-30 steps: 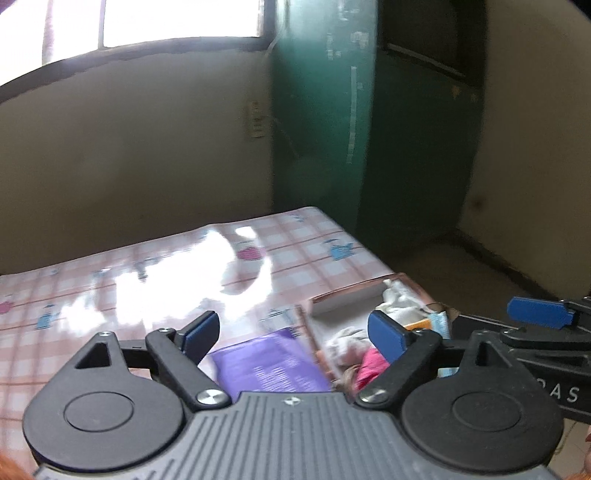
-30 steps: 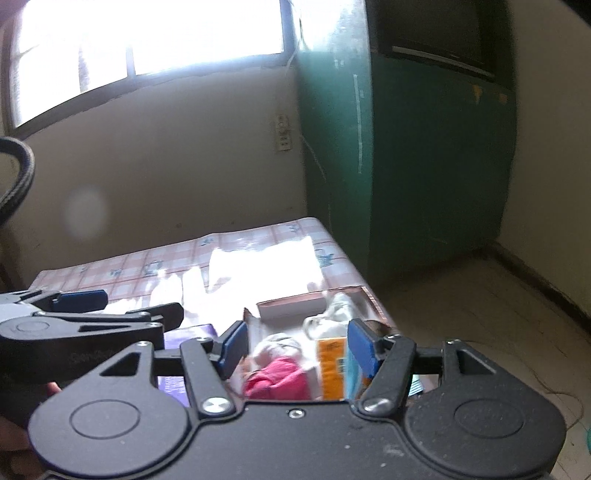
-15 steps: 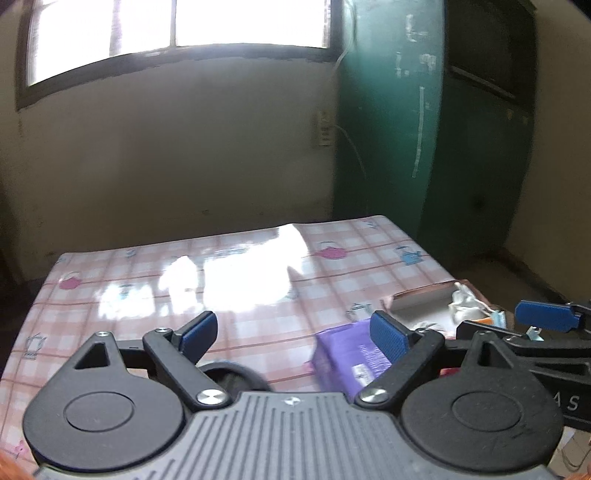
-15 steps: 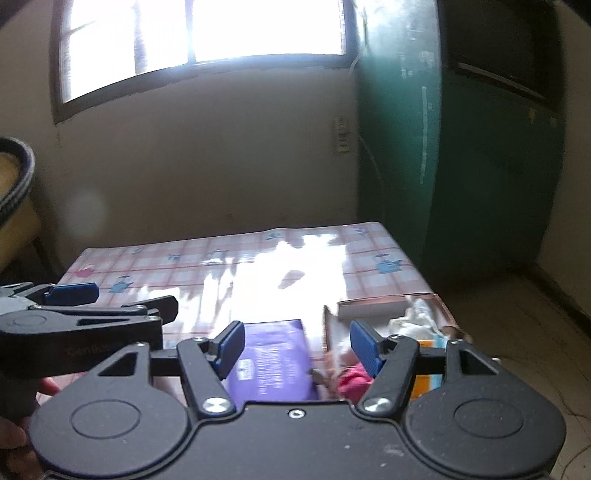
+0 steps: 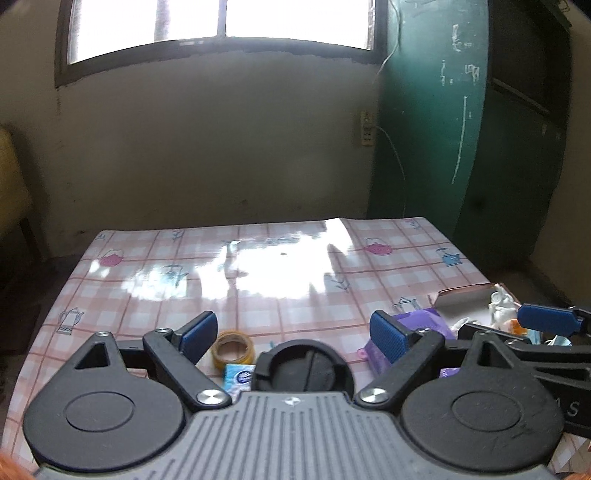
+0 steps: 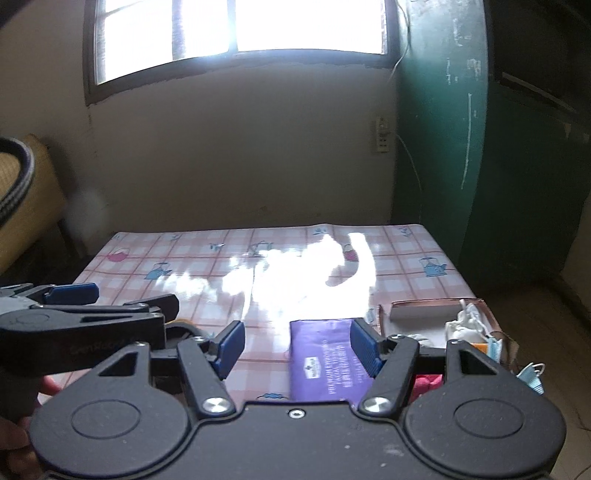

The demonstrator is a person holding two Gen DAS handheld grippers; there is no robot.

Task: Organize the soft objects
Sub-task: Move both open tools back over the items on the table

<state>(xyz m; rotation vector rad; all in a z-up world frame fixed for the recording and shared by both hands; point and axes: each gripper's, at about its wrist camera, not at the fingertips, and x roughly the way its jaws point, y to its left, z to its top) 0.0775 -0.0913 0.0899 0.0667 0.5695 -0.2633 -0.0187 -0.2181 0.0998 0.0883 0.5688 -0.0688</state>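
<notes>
Both grippers have swung left across the table since a second ago: the view then was filled by the green cabinet and the box corner, and now the whole checked tablecloth [image 5: 295,295] lies open ahead. Left gripper [image 5: 291,332] stands with its blue pads spread wide, nothing between them; a tape roll [image 5: 233,349], a small blue packet [image 5: 238,382] and a round black lid [image 5: 306,369] have come into sight just beyond it, at the near edge. Right gripper [image 6: 297,347] is spread too, empty, hovering over the near end of the purple pack [image 6: 325,358], which sat more to the left of its jaws half a second back. That pack lies flat just left of the cardboard box [image 6: 417,310] at the near right corner. Soft things are heaped in the box: white cloth [image 6: 465,328], something pink [image 6: 428,382], a blue mask [image 6: 532,376] hanging over its rim.

Glare from the window [image 5: 221,26] washes the middle of the cloth. Beyond, a cream wall [image 5: 207,140] with a socket [image 5: 366,129], and the green cabinet [image 5: 443,129] far right.
</notes>
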